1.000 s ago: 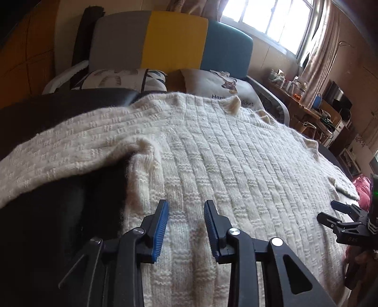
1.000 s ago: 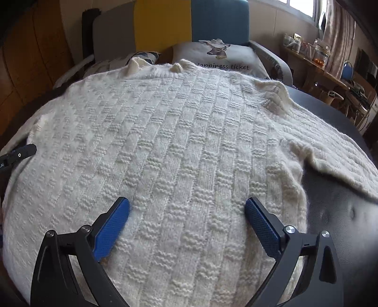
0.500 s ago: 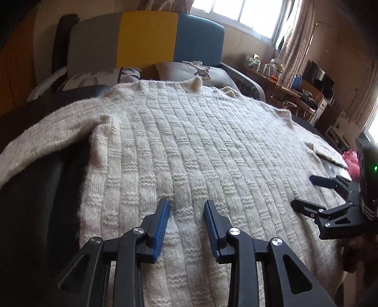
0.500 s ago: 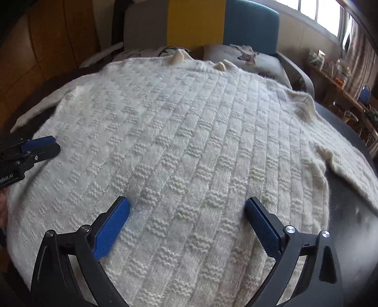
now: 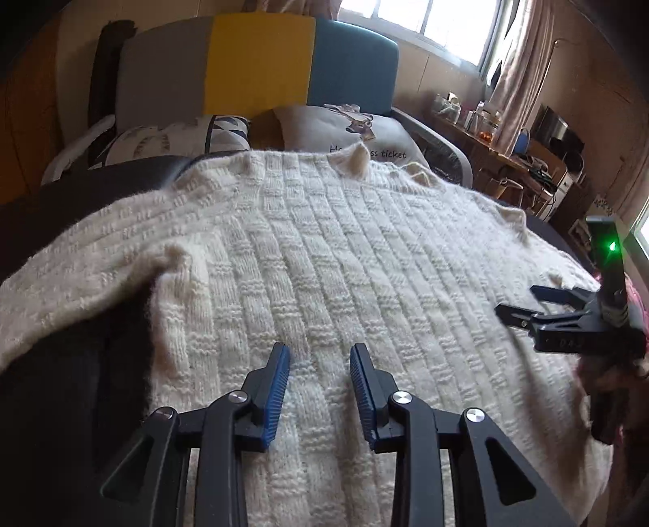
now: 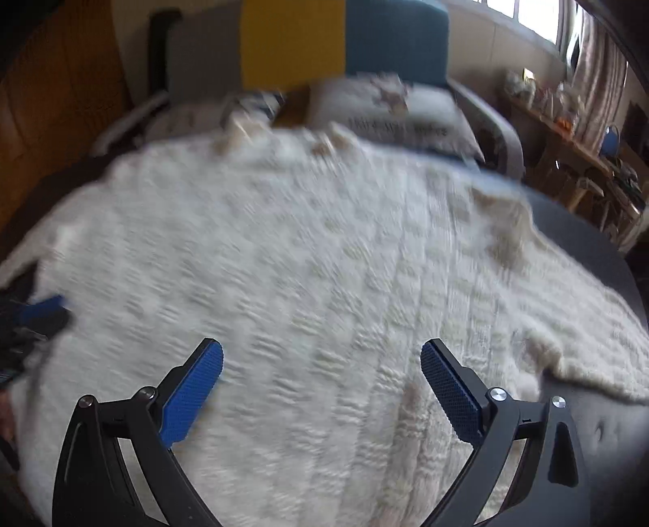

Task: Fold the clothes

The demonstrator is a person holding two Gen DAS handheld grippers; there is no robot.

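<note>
Your left gripper (image 5: 320, 365) and right gripper (image 6: 322, 365) hover, fingers apart and empty, over the sweater (image 5: 344, 251); its collar points away, each sleeve lying outboard.

Blurred cream sweater (image 6: 324, 263) — gaping right tool (image 6: 322, 365)

A lived-in home room: cushioned sofa (image 5: 259, 69), curtained window (image 5: 450, 24) (cluttered side table (image 5: 486, 138)).
</note>
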